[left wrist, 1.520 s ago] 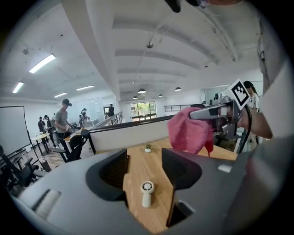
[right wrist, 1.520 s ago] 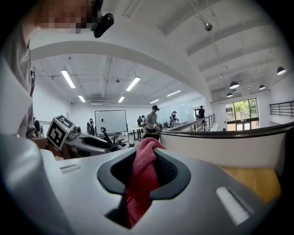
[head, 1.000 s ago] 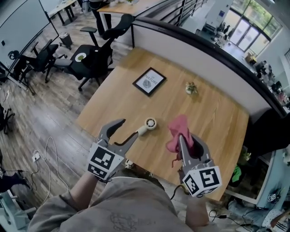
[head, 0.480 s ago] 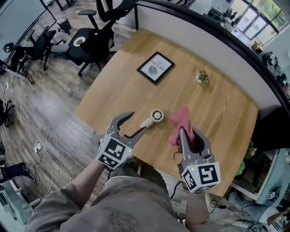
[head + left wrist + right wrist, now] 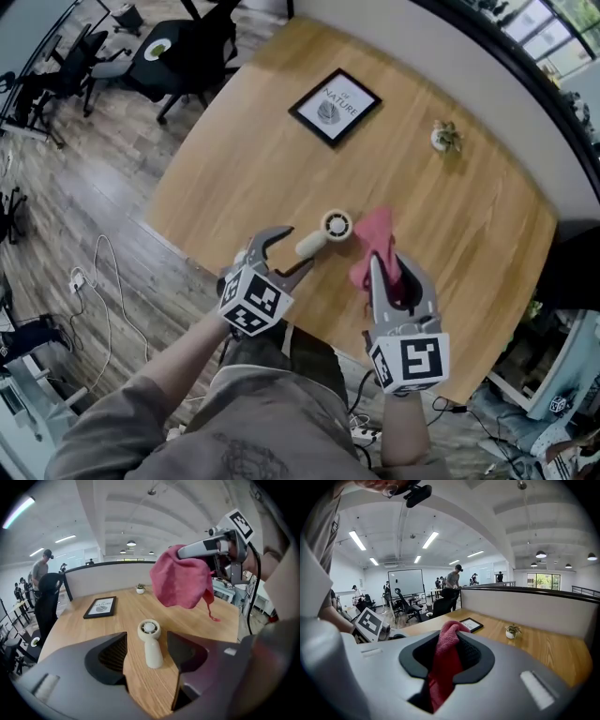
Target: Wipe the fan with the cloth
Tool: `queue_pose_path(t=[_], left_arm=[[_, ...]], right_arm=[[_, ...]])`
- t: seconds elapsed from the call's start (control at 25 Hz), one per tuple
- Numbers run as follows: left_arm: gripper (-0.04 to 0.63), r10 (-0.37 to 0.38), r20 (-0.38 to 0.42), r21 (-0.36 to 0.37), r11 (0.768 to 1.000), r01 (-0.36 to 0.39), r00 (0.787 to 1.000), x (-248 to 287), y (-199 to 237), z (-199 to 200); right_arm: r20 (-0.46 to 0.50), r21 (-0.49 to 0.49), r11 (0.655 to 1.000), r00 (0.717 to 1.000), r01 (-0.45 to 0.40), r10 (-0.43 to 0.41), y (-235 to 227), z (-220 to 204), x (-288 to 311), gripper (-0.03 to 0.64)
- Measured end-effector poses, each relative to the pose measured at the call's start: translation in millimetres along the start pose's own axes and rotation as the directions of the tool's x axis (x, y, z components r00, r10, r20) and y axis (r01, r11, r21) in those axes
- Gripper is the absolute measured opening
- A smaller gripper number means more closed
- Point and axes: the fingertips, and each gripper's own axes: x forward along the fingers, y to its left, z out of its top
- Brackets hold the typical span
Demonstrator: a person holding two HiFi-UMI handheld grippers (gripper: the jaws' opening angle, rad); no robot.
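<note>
A small cream hand-held fan (image 5: 323, 234) lies flat on the wooden table (image 5: 253, 159), round head away from me, handle towards the near edge. My left gripper (image 5: 286, 255) hangs just over the handle end with its jaws wide apart; the fan (image 5: 149, 641) shows in line with the gap between them, untouched. A pink-red cloth (image 5: 373, 248) hangs bunched from my right gripper (image 5: 386, 265), which is shut on it just right of the fan. The cloth (image 5: 446, 660) fills the jaws in the right gripper view, and the cloth (image 5: 182, 582) dangles above the table in the left gripper view.
A black-framed picture (image 5: 335, 106) lies at the far side of the table and a small potted plant (image 5: 445, 137) stands at the far right. A low partition wall (image 5: 534, 606) runs behind the table. Office chairs (image 5: 187, 47) stand on the floor to the left.
Both grippers have come down towards the table. The left one has closed in on the fan's handle, its jaws a little wider. The right still carries the cloth.
</note>
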Motion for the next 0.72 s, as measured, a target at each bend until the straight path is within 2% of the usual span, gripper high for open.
queue_pose_path(t=[0.12,0.32,0.48,0.6,0.72], left_arm=[[0.27,-0.024,-0.029,-0.014,1.0,0.023,0.999,18.8,-3.4,-17.2],[0.27,-0.069,-0.086,-0.077,0.995,0.062,0.994,47.1,-8.8,-53.1],[0.267,-0.079,-0.112,-0.06,0.996,0.072,0.991,59.7,-13.4,-69.6],[0.188,-0.052,-0.121,-0.051,0.998,0.046,0.991,66.4,-9.8,-76.5],[0.176,-0.044,-0.107,-0.063,0.997,0.037,0.993,69.3,-7.3,-77.3]], right_arm=[[-0.033,-0.002,1.0,0.999,0.005,-0.005,2.1,-17.5,13.0,0.078],[-0.092,0.0,1.0,0.996,0.016,-0.016,0.9,-50.6,27.7,0.078],[-0.137,-0.006,1.0,0.99,0.025,-0.026,4.0,-74.0,34.8,0.078],[-0.152,-0.011,1.0,0.988,0.026,-0.027,5.1,-85.6,43.8,0.08],[-0.158,-0.013,0.999,0.987,0.029,-0.031,2.0,-91.6,52.5,0.078]])
